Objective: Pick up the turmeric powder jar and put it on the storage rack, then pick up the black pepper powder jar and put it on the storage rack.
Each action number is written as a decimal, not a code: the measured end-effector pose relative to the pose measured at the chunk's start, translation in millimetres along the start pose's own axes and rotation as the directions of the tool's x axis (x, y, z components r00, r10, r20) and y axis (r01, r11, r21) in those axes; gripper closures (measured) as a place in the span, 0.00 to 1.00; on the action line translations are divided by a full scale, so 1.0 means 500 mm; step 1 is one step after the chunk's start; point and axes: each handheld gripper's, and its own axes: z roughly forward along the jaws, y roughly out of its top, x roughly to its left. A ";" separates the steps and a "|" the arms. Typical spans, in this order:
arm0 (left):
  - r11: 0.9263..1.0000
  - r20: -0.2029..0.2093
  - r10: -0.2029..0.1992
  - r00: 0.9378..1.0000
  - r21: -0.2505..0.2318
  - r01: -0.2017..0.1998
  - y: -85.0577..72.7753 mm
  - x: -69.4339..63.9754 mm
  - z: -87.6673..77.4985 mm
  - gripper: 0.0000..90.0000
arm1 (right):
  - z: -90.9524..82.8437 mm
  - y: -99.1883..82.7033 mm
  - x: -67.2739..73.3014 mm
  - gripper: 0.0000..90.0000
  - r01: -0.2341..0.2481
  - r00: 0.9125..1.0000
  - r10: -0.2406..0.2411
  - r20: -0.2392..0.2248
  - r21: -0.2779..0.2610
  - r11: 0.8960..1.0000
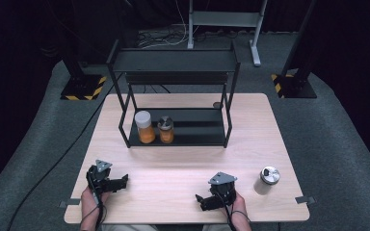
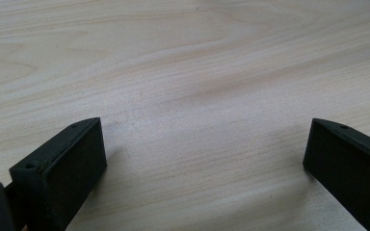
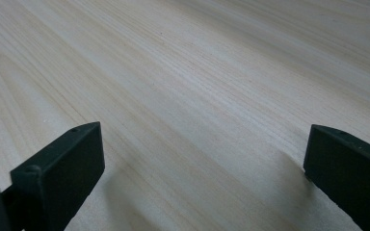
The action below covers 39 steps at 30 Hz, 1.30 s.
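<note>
**Both grippers idle at the near edge, metal-lidded jar off to the right**

Dark carpet and stand legs ring your pale wooden table (image 1: pixel 183 163), and the biggest thing on it is the black two-tier rack (image 1: pixel 176 96) at the far middle. On its lower shelf, toward the left end, stand two jars of orange contents side by side: a white-lidded jar (image 1: pixel 144 126) and a darker-lidded jar (image 1: pixel 165 129).

Your likely target is the small metal-lidded jar (image 1: pixel 267 180), standing upright and alone near the table's right front edge. It sits just to the right of your right gripper (image 1: pixel 207 202), whose jaws point the other way, toward the table's middle. Your left gripper (image 1: pixel 120 182) is well apart from it, across the near edge.

Both grippers rest low over bare wood with jaws spread wide and nothing between them, as each gripper view confirms. I judge the right hand the nearer one; you would need to swing it rightward to face the jar.
</note>
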 end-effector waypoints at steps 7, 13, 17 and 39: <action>1.000 0.000 0.000 1.000 0.000 0.000 0.000 0.000 0.000 0.01 | -0.001 -0.001 0.001 0.00 0.003 1.000 -0.003 0.006 -0.008 1.000; 1.000 0.000 0.000 1.000 0.000 0.000 0.000 0.000 0.000 0.01 | -0.001 -0.001 0.004 0.00 0.011 1.000 -0.011 0.029 -0.005 1.000; 1.000 0.000 0.000 1.000 0.000 0.000 0.000 0.000 -0.001 0.01 | -0.004 -0.002 0.010 0.00 0.013 0.998 -0.013 0.055 -0.005 1.000; 1.000 0.002 0.001 1.000 0.000 -0.001 0.000 0.000 0.000 0.01 | -0.302 0.064 -0.055 0.00 0.029 0.929 0.056 0.366 -0.223 0.974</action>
